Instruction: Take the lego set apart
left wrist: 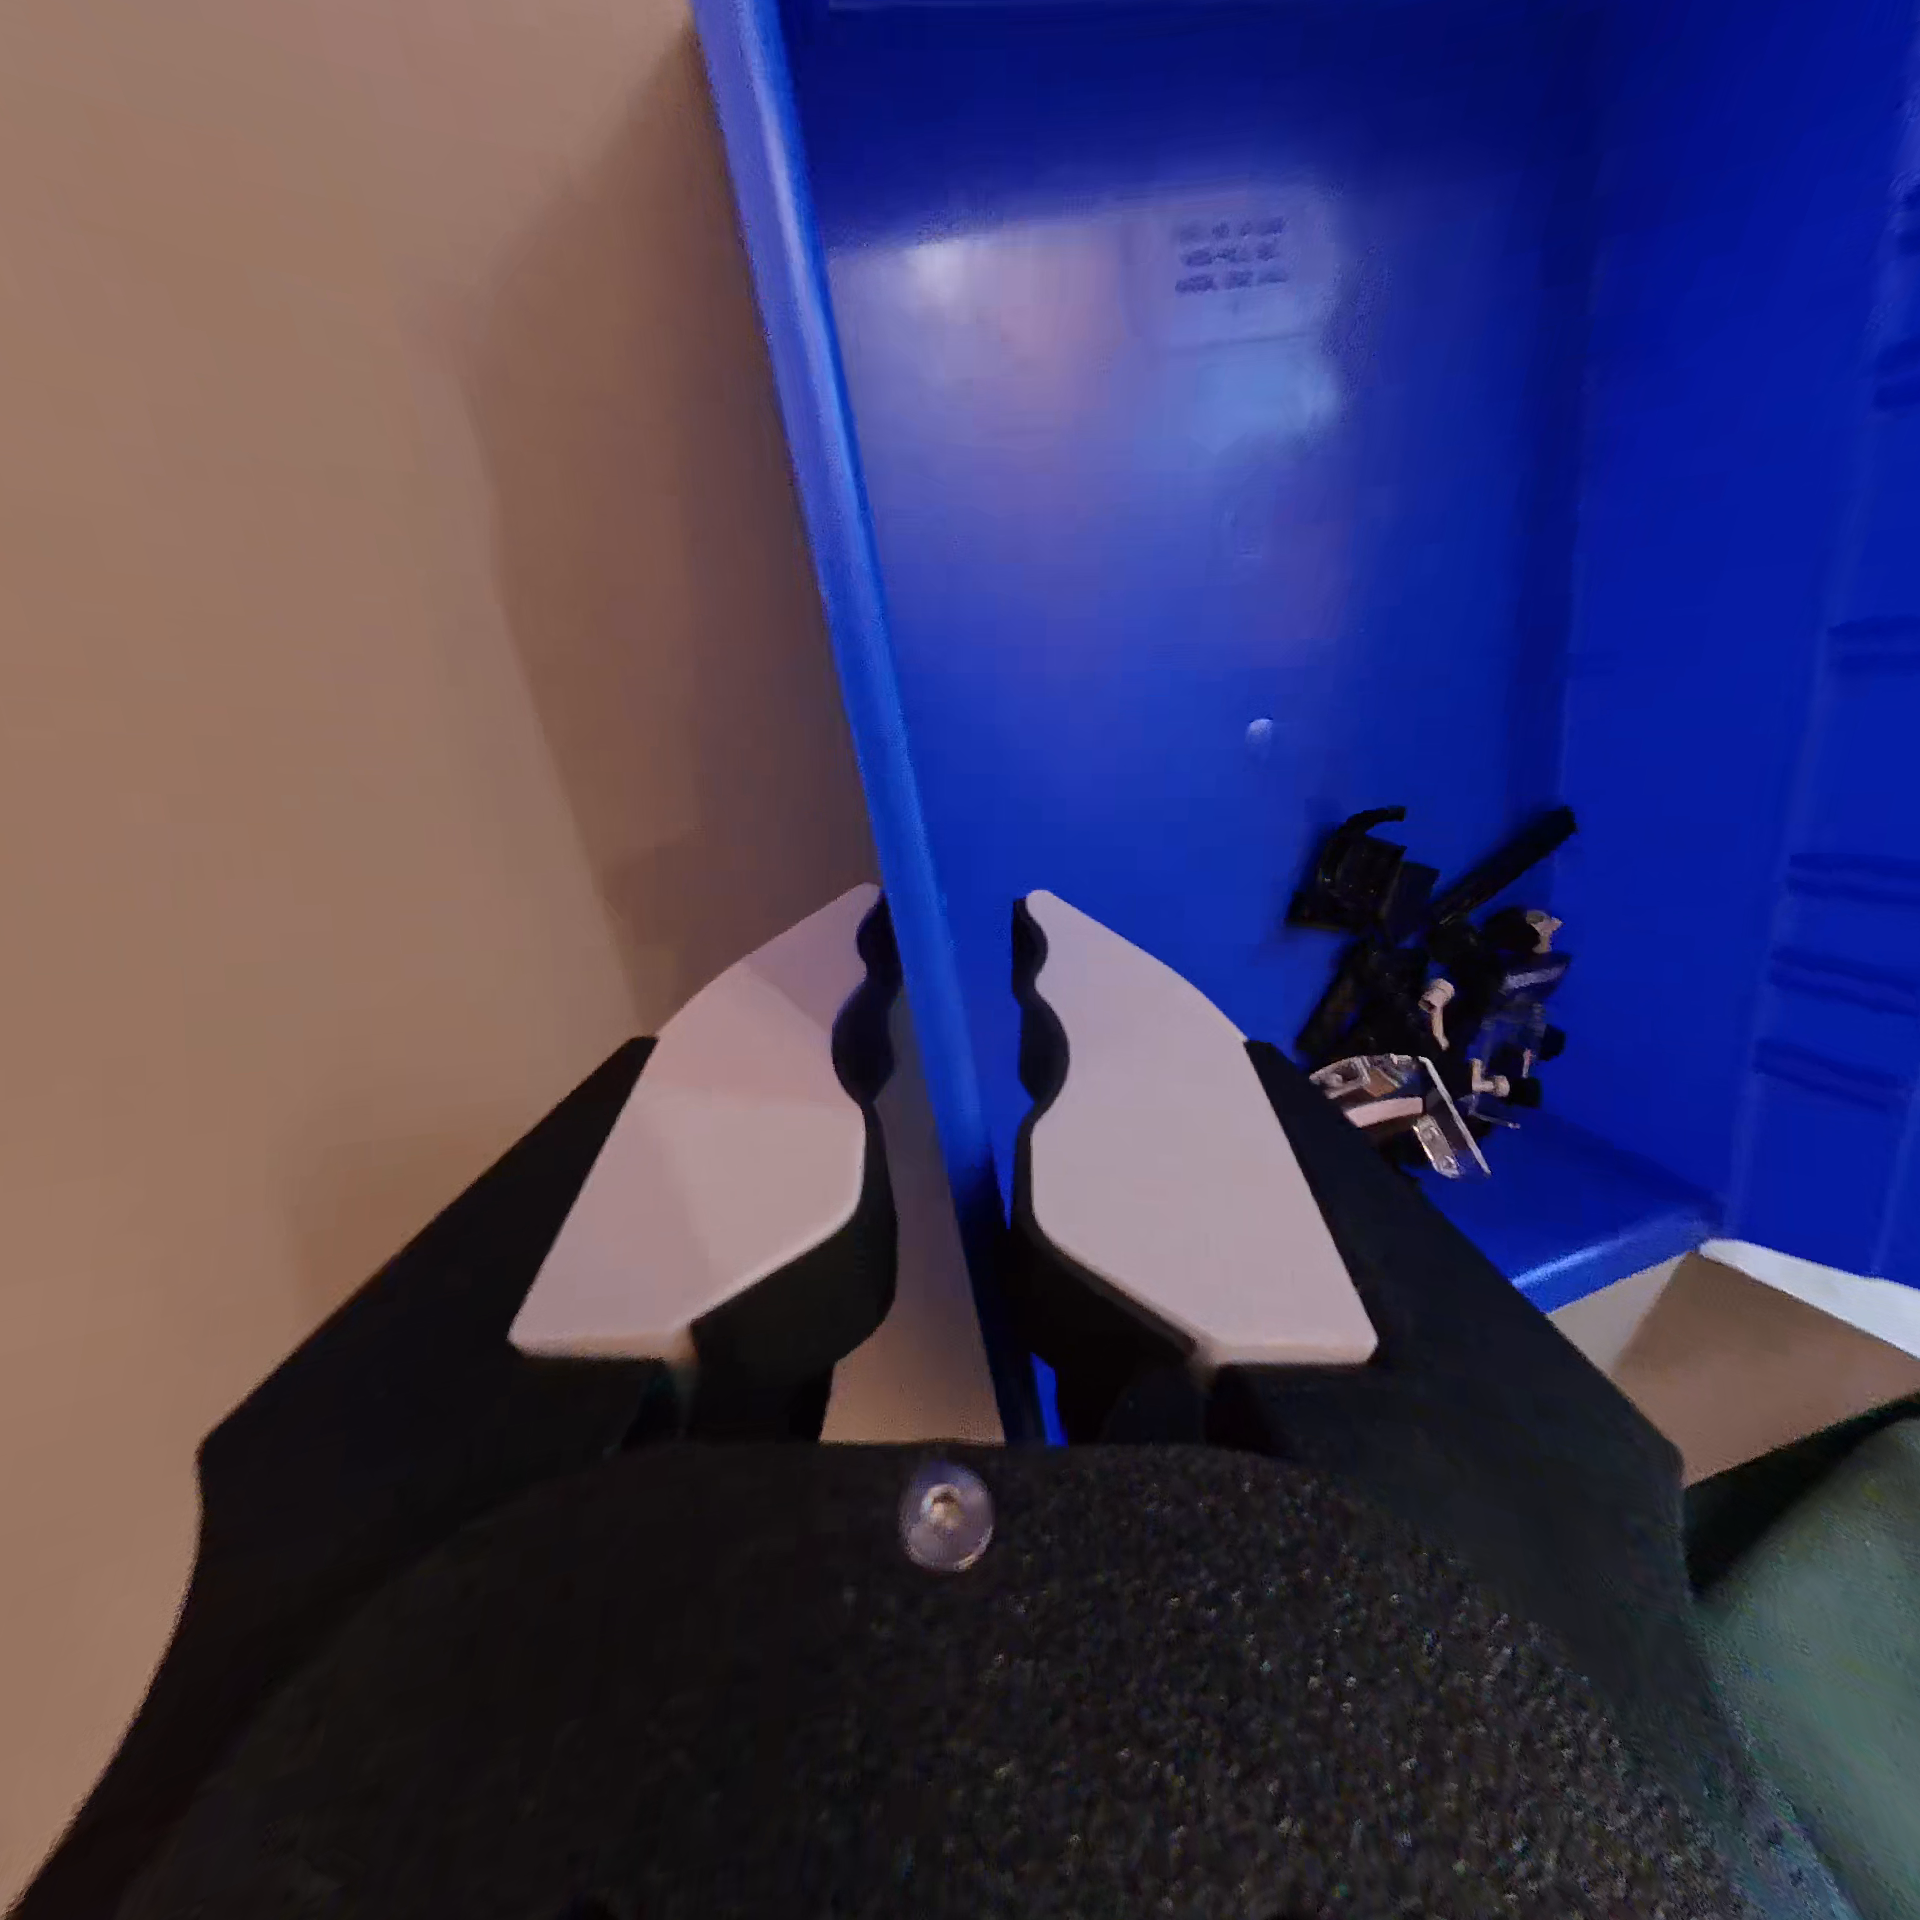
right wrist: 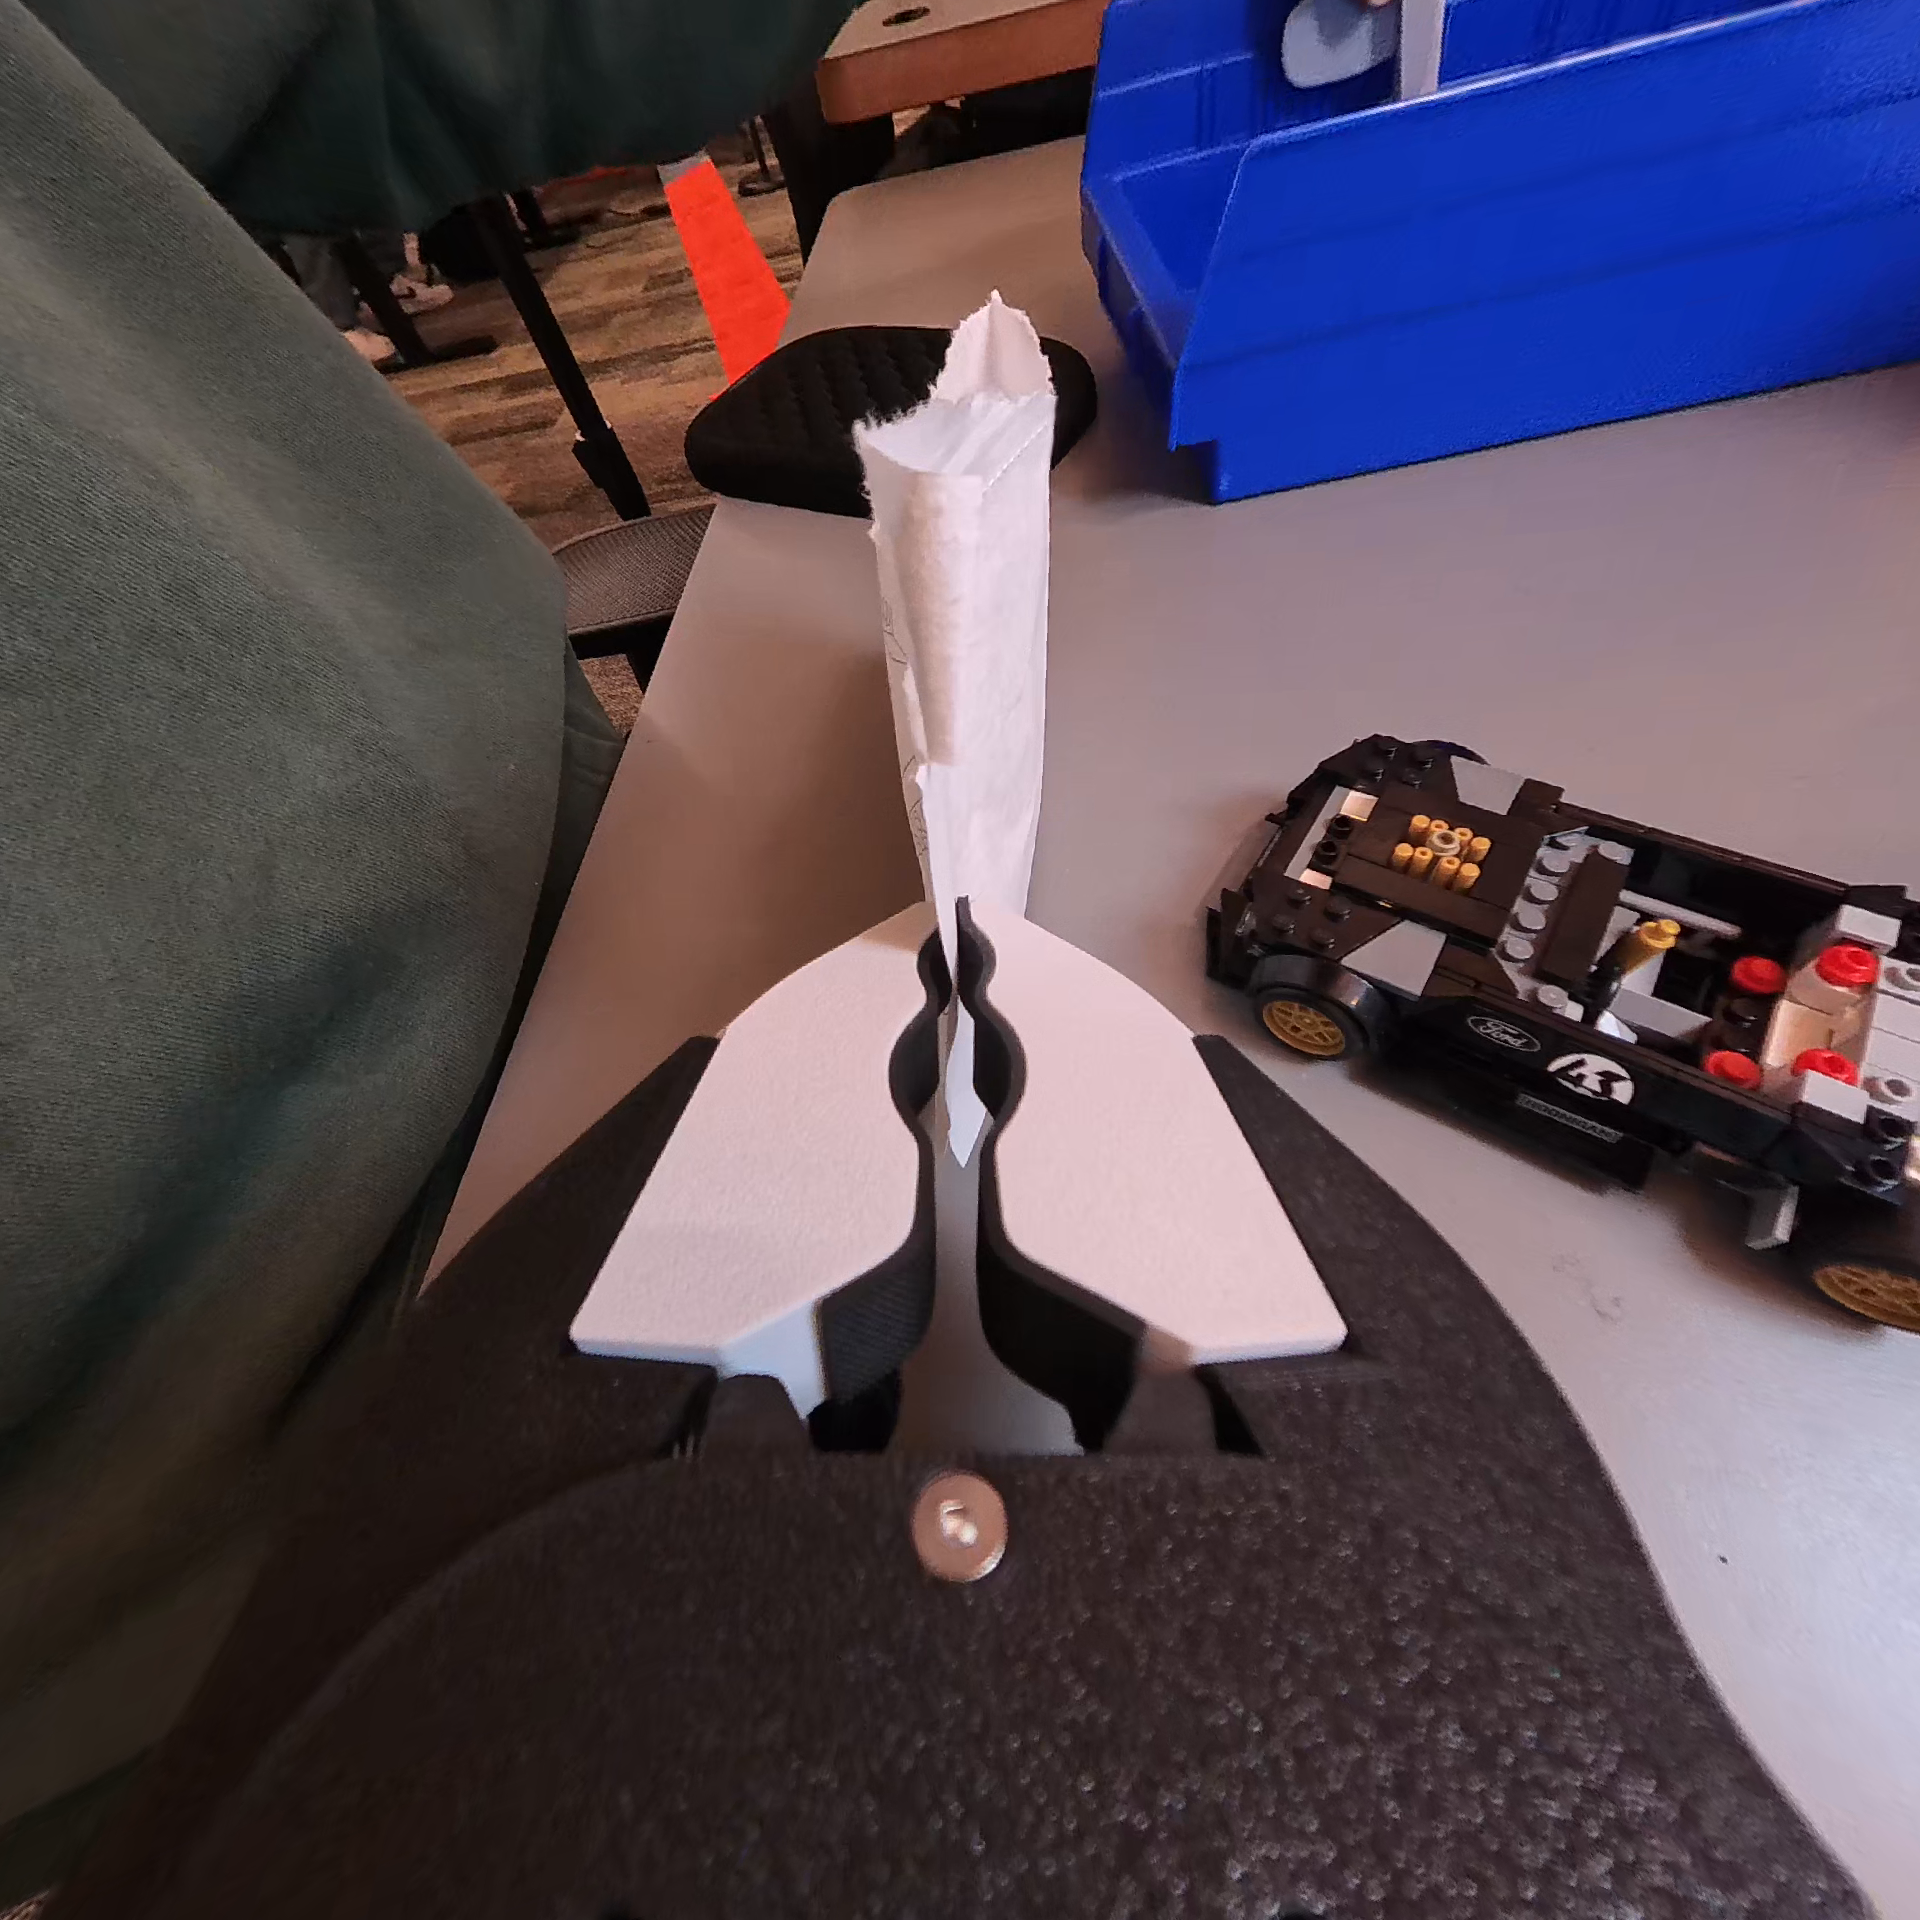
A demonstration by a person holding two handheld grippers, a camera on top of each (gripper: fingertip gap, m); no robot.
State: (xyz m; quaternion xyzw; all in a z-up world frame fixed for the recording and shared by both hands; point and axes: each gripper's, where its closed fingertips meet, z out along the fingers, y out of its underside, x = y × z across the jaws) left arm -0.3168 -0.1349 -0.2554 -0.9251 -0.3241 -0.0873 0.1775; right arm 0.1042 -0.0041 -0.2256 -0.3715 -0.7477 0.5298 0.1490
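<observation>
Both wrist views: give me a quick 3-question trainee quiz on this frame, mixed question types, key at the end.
1. True or false: the right gripper is shut on a torn white paper bag.
2. Multiple choice: the loose black and clear lego pieces lie A) on the grey table, B) in the blue plastic bin, C) in the bag.
3. Fill in: the left gripper straddles the bin's ____, one finger outside, one inside.

Key:
1. True; the bag sticks up from between the closed fingers, left of the black lego race car with gold wheels on the grey table.
2. B, heaped in a corner.
3. Wall (rim).
</observation>
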